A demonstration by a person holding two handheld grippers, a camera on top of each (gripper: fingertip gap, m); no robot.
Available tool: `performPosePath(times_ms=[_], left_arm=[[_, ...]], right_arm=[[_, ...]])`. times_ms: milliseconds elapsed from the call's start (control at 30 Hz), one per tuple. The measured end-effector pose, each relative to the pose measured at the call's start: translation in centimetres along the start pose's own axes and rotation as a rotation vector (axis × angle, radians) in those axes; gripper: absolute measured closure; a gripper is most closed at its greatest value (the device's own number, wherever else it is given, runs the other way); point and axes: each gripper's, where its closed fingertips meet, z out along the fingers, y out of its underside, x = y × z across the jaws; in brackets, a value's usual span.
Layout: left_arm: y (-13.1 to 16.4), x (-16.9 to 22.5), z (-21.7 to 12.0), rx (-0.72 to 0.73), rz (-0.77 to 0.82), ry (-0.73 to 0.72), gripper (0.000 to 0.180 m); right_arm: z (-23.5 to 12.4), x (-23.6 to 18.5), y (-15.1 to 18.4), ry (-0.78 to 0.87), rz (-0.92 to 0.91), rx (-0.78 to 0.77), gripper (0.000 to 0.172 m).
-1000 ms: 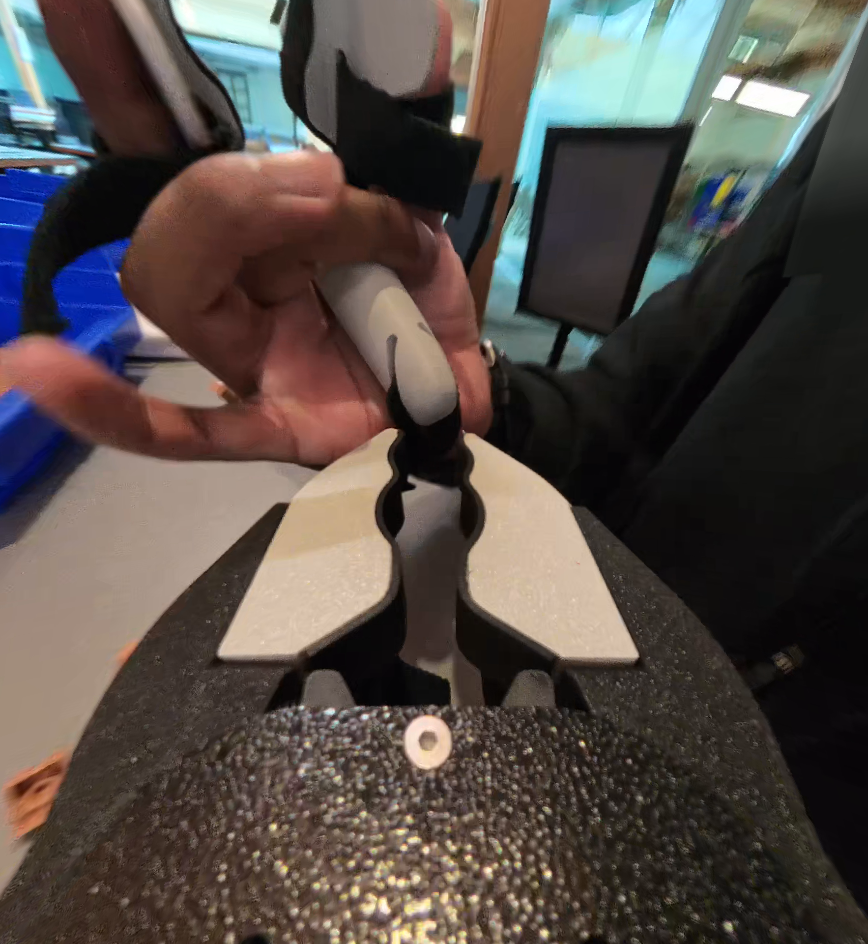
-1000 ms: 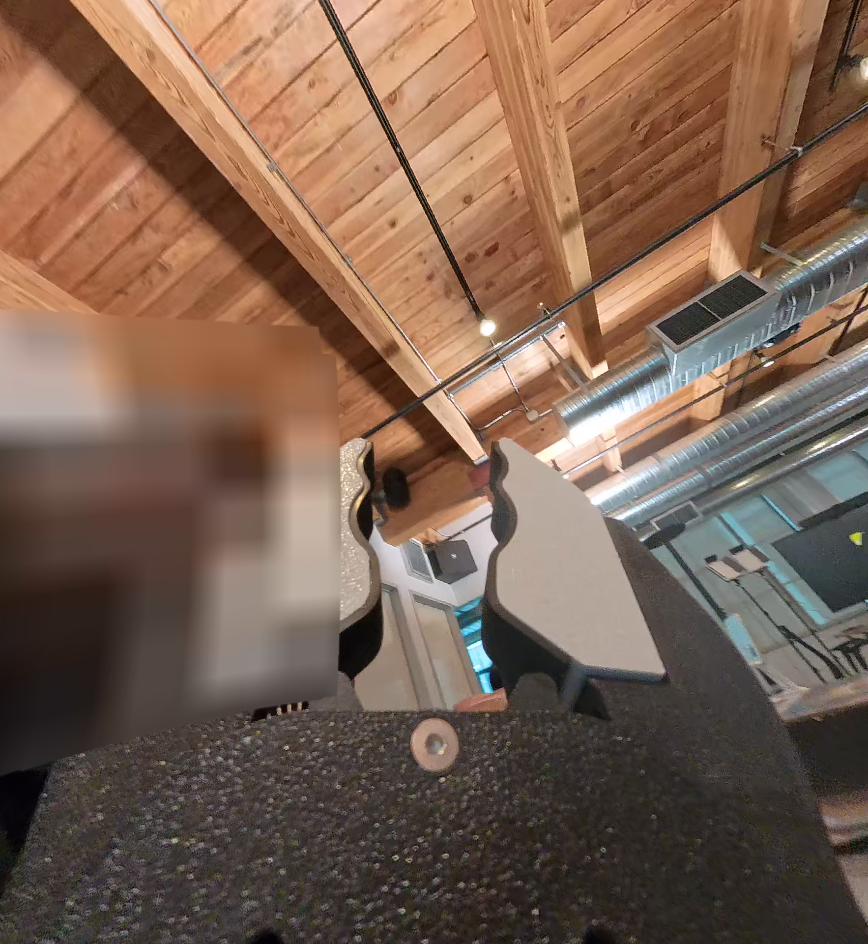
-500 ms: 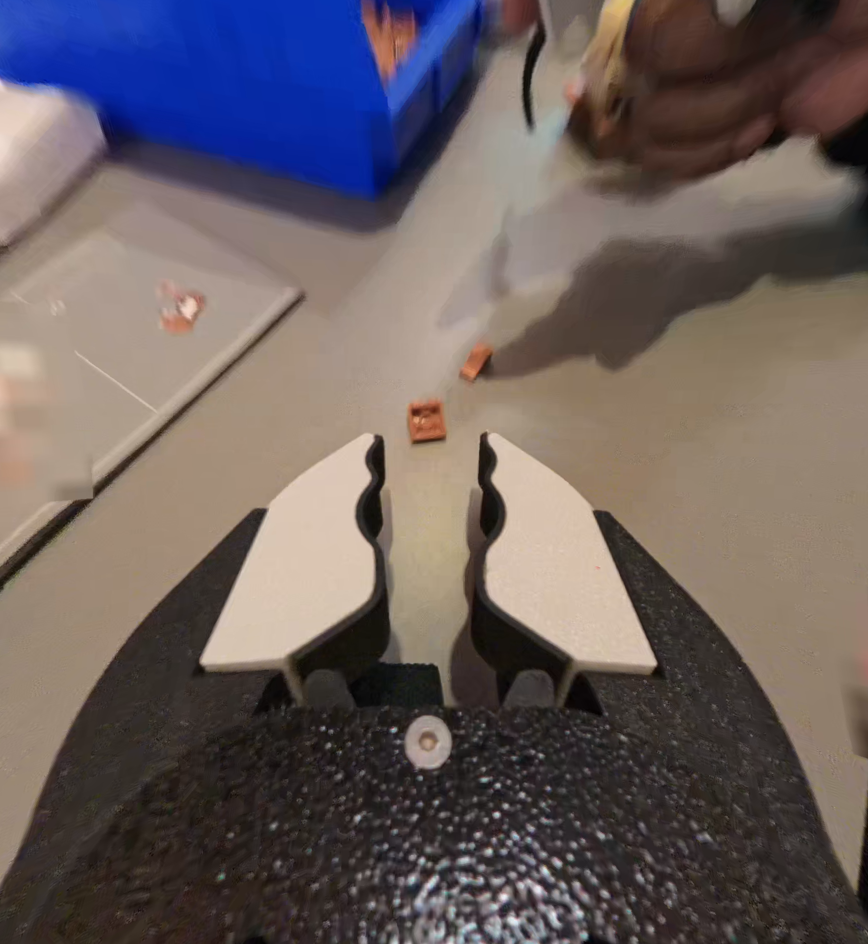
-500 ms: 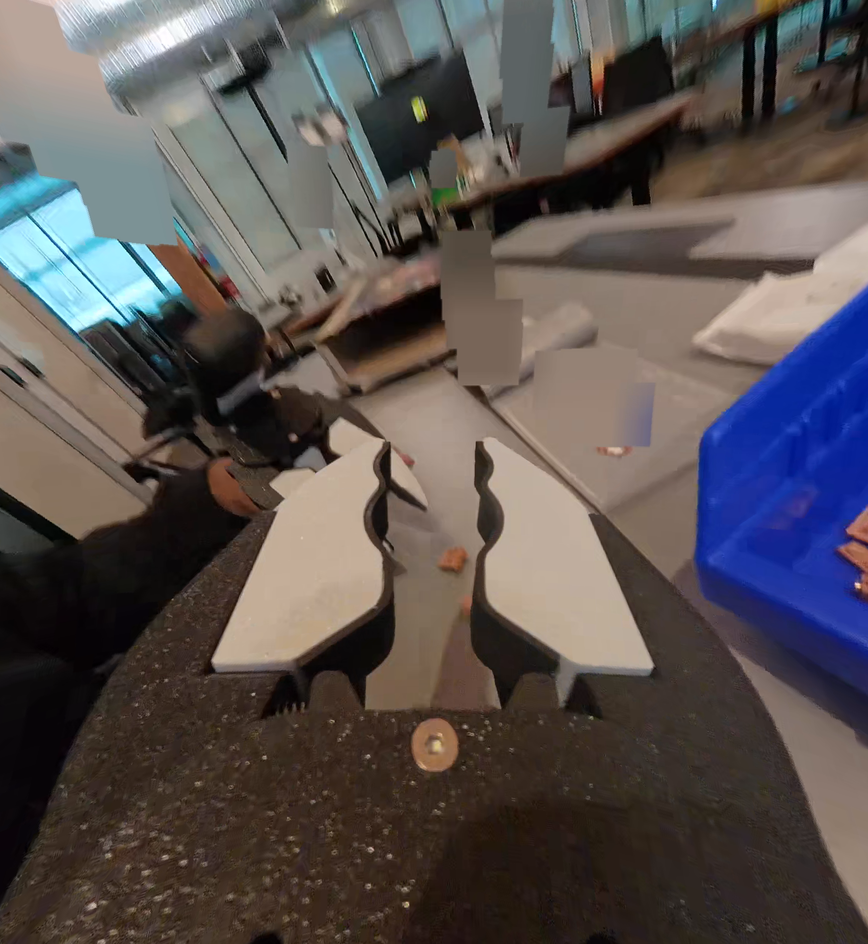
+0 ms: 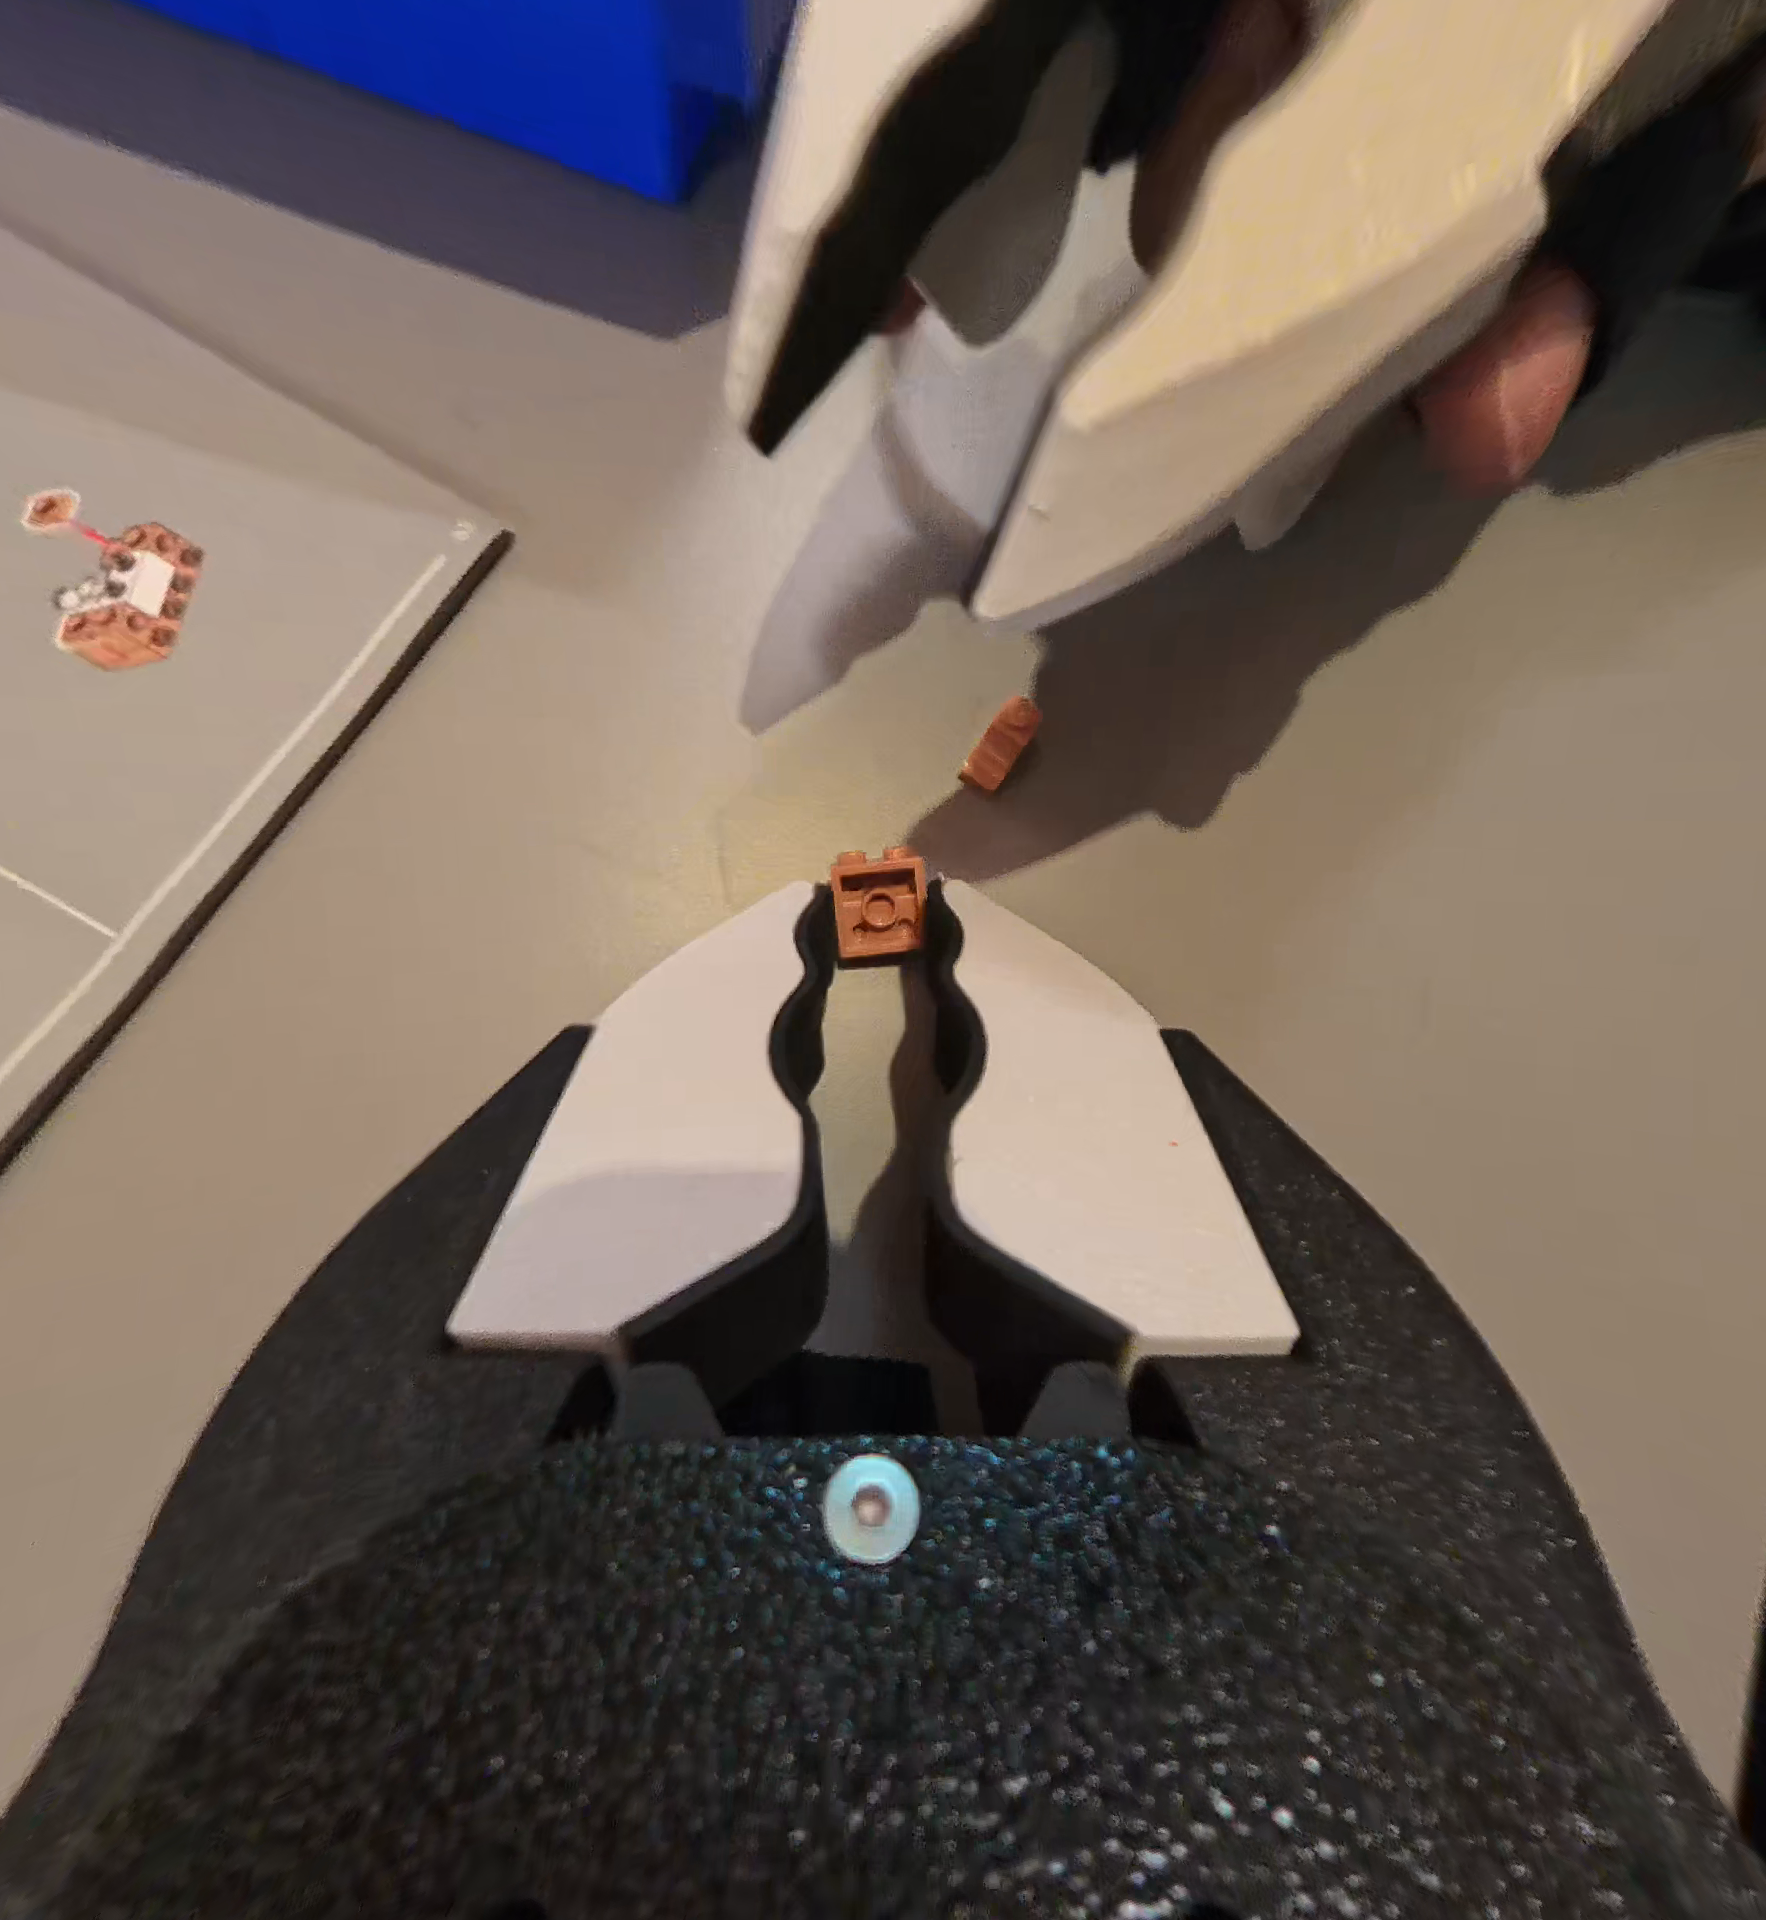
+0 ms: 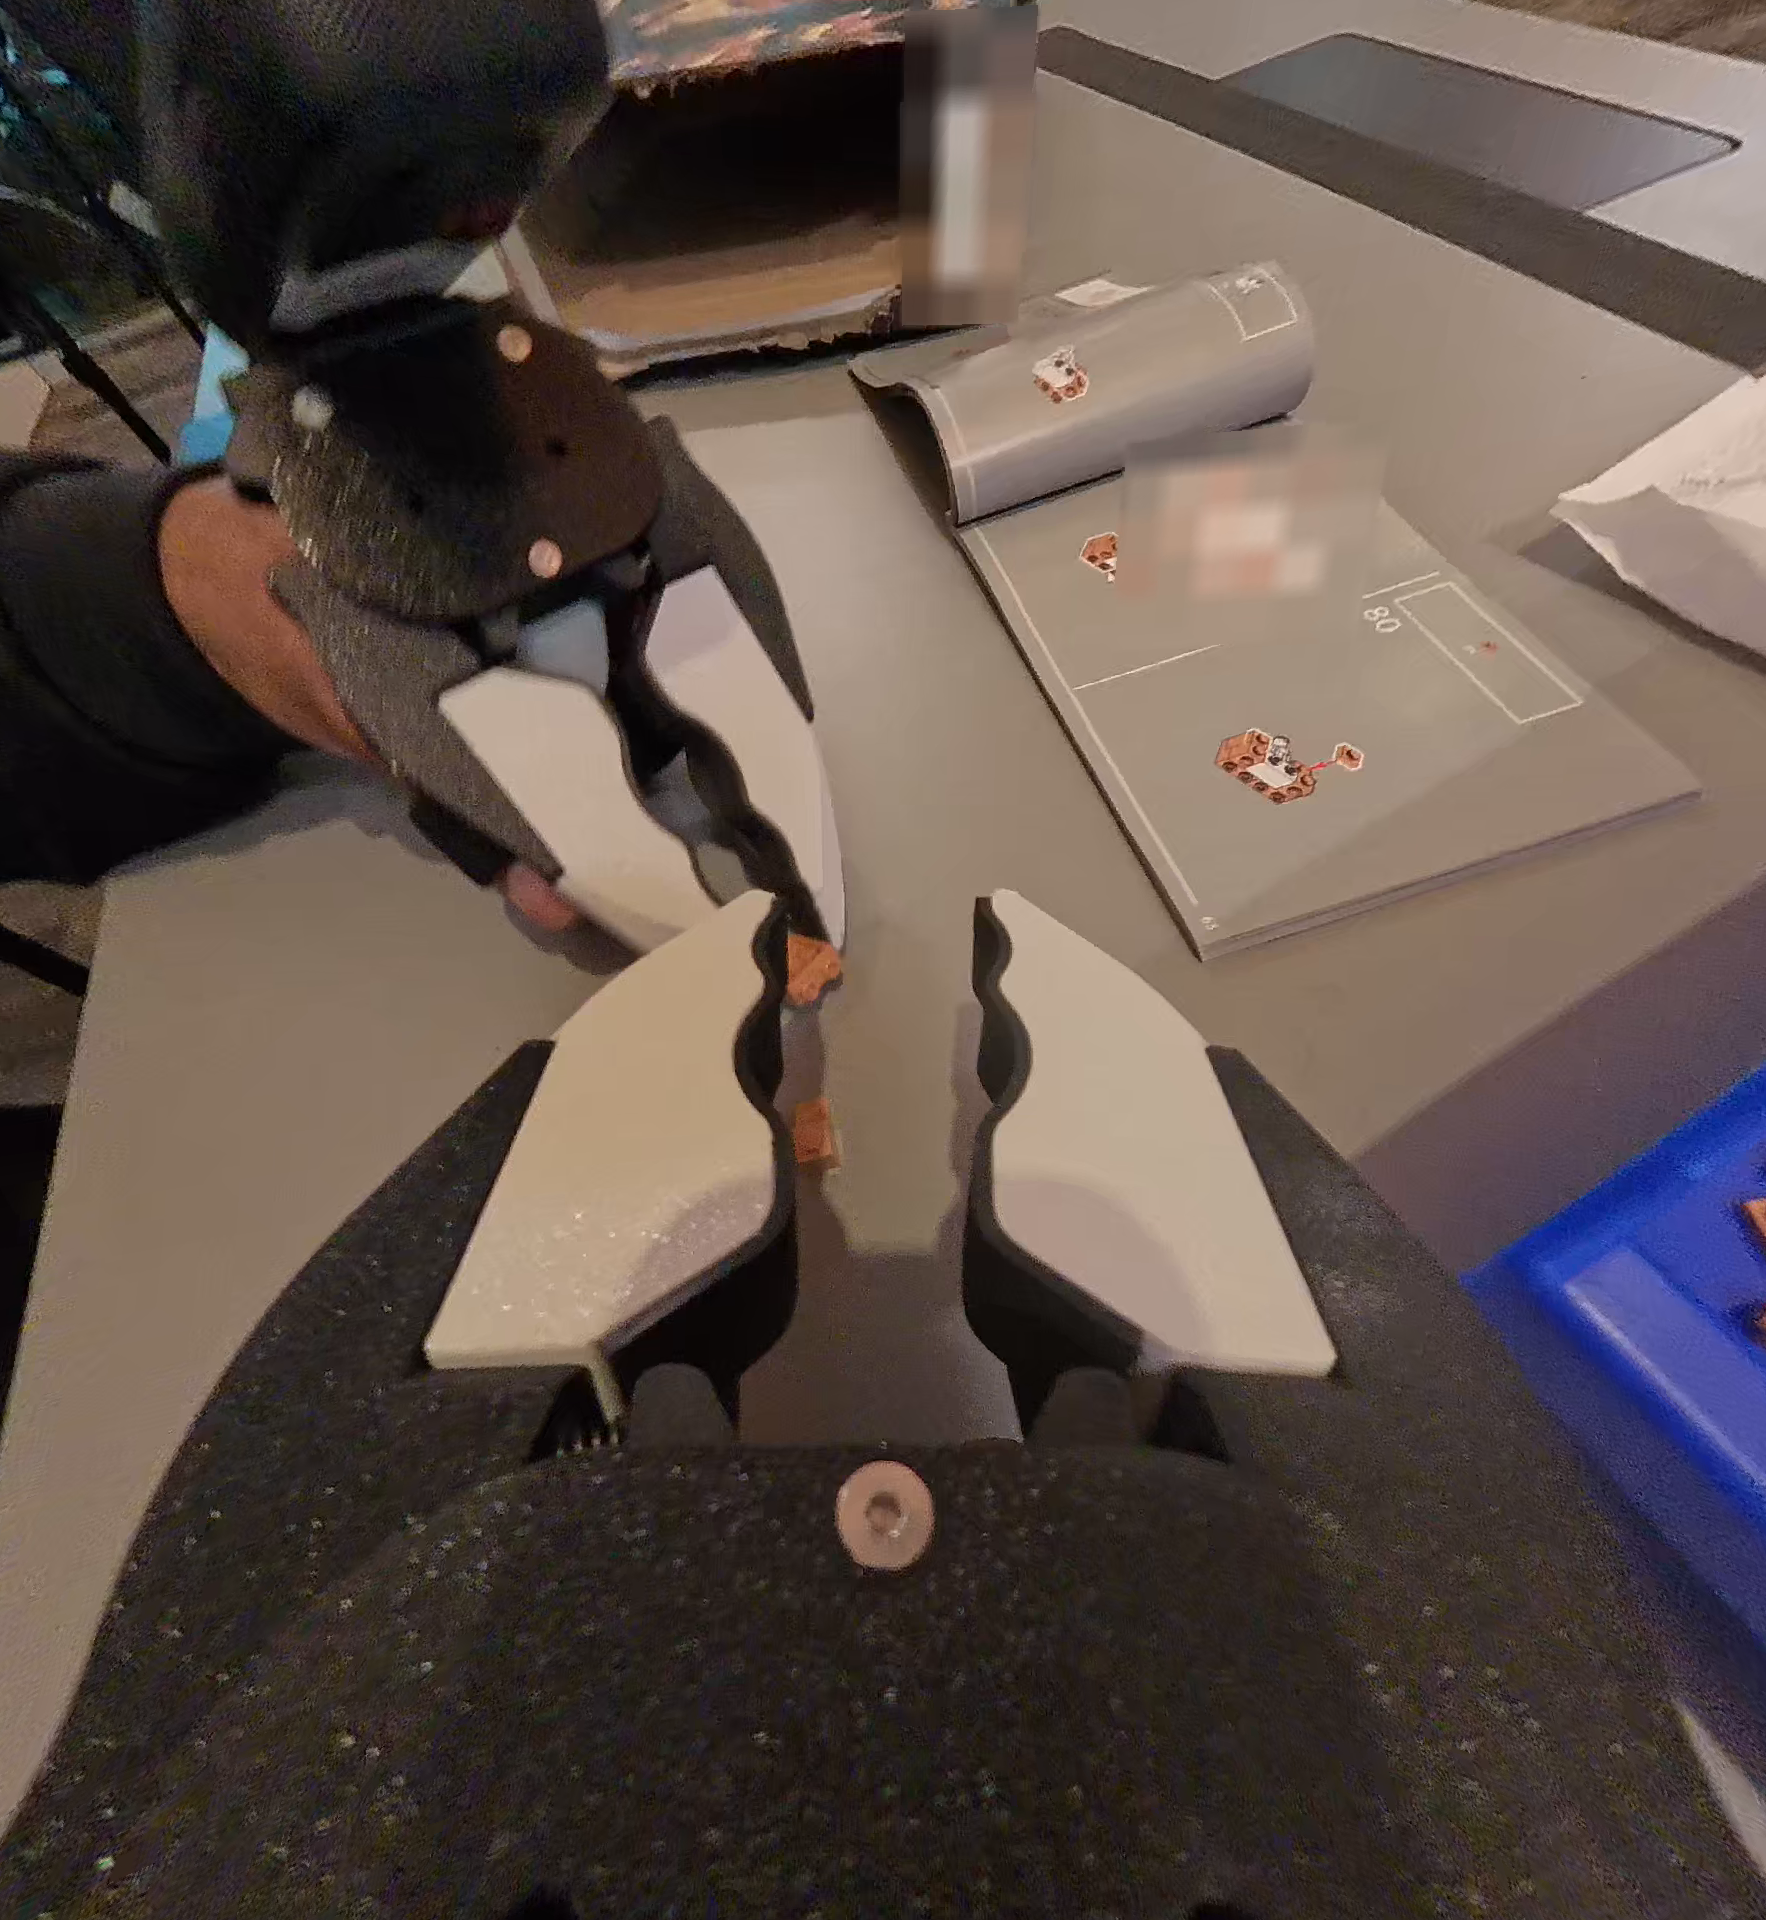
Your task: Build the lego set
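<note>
Left gripper [image 5: 877, 914] is angled down low over the table, fingers pinched in tight on a small brown brick [image 5: 875, 914] right at the tips. Right gripper [image 6: 879, 914] hangs above and across from it, tips pointed down toward the left one's, jaws apart with nothing between them. A hand [image 6: 235, 634] wraps the left gripper's body.

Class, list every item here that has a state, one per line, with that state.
Left tool: shut on a small brown brick.
Right tool: open, holding nothing.
Second brown brick: loose on the grey table.
Instruction booklet: open, page curled back.
Blue bin: holds brown pieces.
</note>
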Motion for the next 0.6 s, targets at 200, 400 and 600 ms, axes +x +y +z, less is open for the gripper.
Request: performPosePath(times_ms=[200, 400, 600], left_arm=[[-3.2, 1.3, -2.7, 0.280, -0.353, 0.365, 0.164], [-3.7, 1.6, -4.2, 0.357, -0.491, 0.547, 0.164], [-3.7, 2.3, -5.0, 0.361, -0.538, 0.655, 0.164]], right_arm=[[0.0, -1.4, 0.0, -0.023, -0.288, -0.004, 0.138], [0.0, -3.1, -1.1, -0.096, -0.422, 0.085, 0.143], [1.3, -4.3, -1.1, -0.116, -0.530, 0.076, 0.157]])
